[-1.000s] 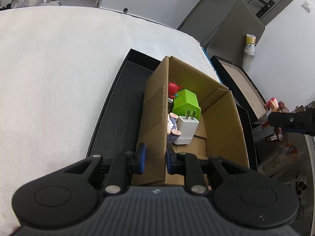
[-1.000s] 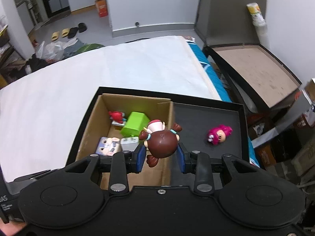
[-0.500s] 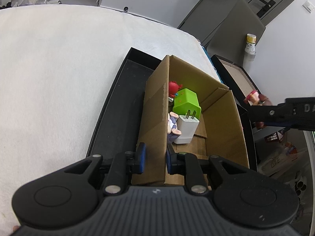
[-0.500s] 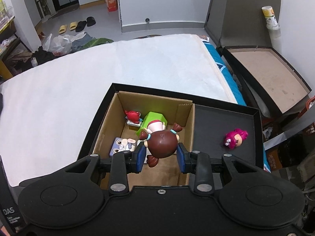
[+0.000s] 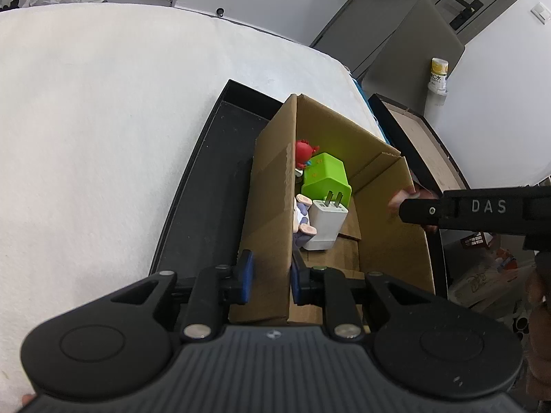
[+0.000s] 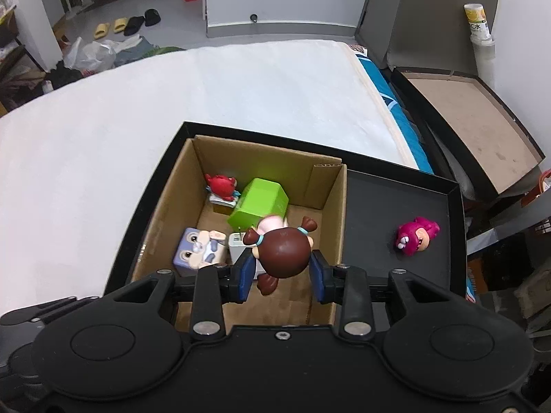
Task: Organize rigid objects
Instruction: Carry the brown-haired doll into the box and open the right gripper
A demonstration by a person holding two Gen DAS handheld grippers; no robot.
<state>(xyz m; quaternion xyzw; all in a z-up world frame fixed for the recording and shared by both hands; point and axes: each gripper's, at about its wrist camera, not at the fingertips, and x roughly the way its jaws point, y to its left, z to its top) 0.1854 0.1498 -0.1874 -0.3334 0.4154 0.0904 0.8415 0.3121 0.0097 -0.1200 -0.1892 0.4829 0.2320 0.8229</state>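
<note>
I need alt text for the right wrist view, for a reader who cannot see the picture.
The right gripper holds a brown-haired doll figure above an open cardboard box. Inside the box lie a green block, a red figure and a purple cube toy. A pink figure lies in the black tray beside the box.

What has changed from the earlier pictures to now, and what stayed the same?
The right gripper, shut on the brown-haired doll, moved in over the cardboard box and lower; in the left wrist view it has come in from the right. Nothing was let go. The left gripper stays clamped on the box wall, and the green charger and pink toy have not moved.
</note>
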